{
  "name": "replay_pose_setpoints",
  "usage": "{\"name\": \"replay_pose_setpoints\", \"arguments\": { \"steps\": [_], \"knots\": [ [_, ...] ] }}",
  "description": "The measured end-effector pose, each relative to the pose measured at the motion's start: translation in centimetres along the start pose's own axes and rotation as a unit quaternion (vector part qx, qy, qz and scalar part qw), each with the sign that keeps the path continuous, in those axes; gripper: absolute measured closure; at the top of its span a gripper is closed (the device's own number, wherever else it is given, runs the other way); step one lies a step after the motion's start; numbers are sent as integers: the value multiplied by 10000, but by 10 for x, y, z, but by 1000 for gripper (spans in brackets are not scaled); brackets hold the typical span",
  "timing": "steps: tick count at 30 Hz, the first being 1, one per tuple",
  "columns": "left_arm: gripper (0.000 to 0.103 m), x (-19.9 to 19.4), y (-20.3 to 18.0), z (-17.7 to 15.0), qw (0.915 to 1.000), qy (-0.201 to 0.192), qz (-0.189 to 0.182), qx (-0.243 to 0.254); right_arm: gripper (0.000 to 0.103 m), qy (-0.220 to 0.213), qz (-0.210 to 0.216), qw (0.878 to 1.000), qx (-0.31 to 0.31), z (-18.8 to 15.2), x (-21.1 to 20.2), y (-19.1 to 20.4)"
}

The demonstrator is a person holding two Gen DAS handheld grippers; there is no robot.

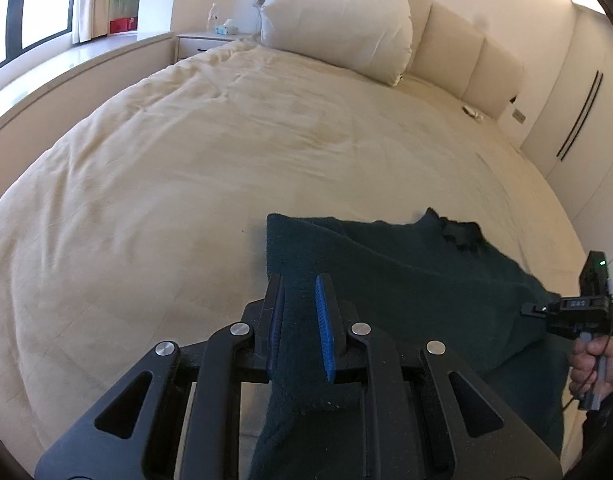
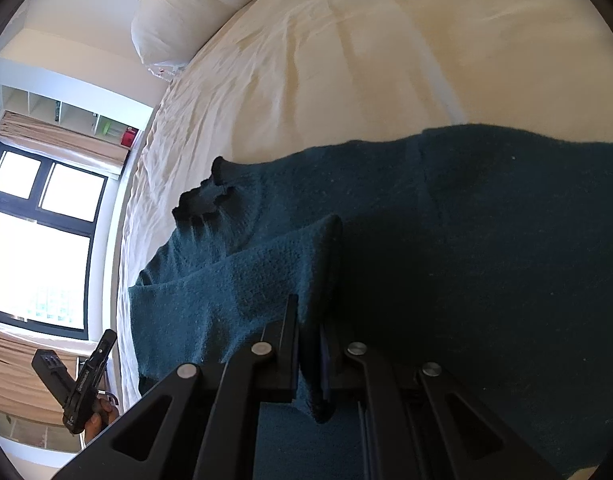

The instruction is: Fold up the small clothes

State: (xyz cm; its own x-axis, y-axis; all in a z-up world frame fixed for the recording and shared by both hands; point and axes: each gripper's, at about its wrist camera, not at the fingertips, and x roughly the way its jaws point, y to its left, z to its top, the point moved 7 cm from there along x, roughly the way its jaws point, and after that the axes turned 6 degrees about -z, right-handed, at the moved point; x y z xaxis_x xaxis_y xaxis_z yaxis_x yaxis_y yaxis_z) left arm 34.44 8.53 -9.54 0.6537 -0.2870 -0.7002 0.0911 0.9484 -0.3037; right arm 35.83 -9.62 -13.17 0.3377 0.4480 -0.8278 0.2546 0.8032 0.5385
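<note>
A dark teal knit garment (image 1: pixel 406 280) lies partly spread on the cream bed cover (image 1: pixel 186 180), its ragged neck edge (image 1: pixel 462 236) toward the right. My left gripper (image 1: pixel 300 292) is shut on a fold of the garment's left edge, and cloth hangs down between the blue pads (image 1: pixel 324 332). In the right wrist view the same garment (image 2: pixel 486 260) fills the lower right. There my right gripper (image 2: pixel 309 320) is shut on a raised fold of it (image 2: pixel 266 272). The right gripper's body (image 1: pixel 578 308) and the hand holding it (image 1: pixel 590 364) show at the left view's right edge.
A large white pillow (image 1: pixel 338 20) leans on the padded headboard (image 1: pixel 466 48) at the far end of the bed. A nightstand with a bottle and a tissue box (image 1: pixel 226 28) stands far left. Wardrobe doors (image 1: pixel 578 120) line the right, and a window (image 2: pixel 38 240) is behind the other hand.
</note>
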Motion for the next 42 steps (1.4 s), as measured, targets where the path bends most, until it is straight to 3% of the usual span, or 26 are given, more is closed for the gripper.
{"name": "replay_pose_setpoints", "arguments": {
  "steps": [4,13,17,29,33,34,35,37,39,40,42],
  "knots": [
    [87,8,4,0,9999,28,88,-53,95,-32,-51,10000,-29,3,1,-1],
    [87,42,-13,-12,9978,319,303,488,95,-31,-166,9998,-117,0,-3,-4],
    [87,57,-12,-22,9944,622,478,705,95,-54,-242,9997,-69,-3,-8,-5],
    [87,64,-8,-30,9912,706,552,971,96,-126,-284,9995,45,-5,-5,-13],
    [87,53,-16,-23,9889,583,702,1174,84,-207,-273,9994,48,-4,-13,-14],
    [87,51,-20,-20,9888,502,697,1221,81,-318,-407,9986,84,-3,-20,-16],
    [87,49,-23,-17,9885,440,693,1269,70,-581,-714,9957,111,0,-32,-19],
    [87,54,-28,-14,9876,460,681,1338,68,-979,-1049,9896,85,3,-51,-15],
    [87,66,-25,-18,9855,627,790,1366,68,-1241,-528,9908,-74,-1,-64,11],
    [87,74,-21,-24,9832,733,905,1407,68,-1217,-235,9920,-236,-6,-62,27],
    [87,76,-21,-31,9813,579,977,1557,64,-945,276,9931,-632,-21,-44,59]
  ]
}}
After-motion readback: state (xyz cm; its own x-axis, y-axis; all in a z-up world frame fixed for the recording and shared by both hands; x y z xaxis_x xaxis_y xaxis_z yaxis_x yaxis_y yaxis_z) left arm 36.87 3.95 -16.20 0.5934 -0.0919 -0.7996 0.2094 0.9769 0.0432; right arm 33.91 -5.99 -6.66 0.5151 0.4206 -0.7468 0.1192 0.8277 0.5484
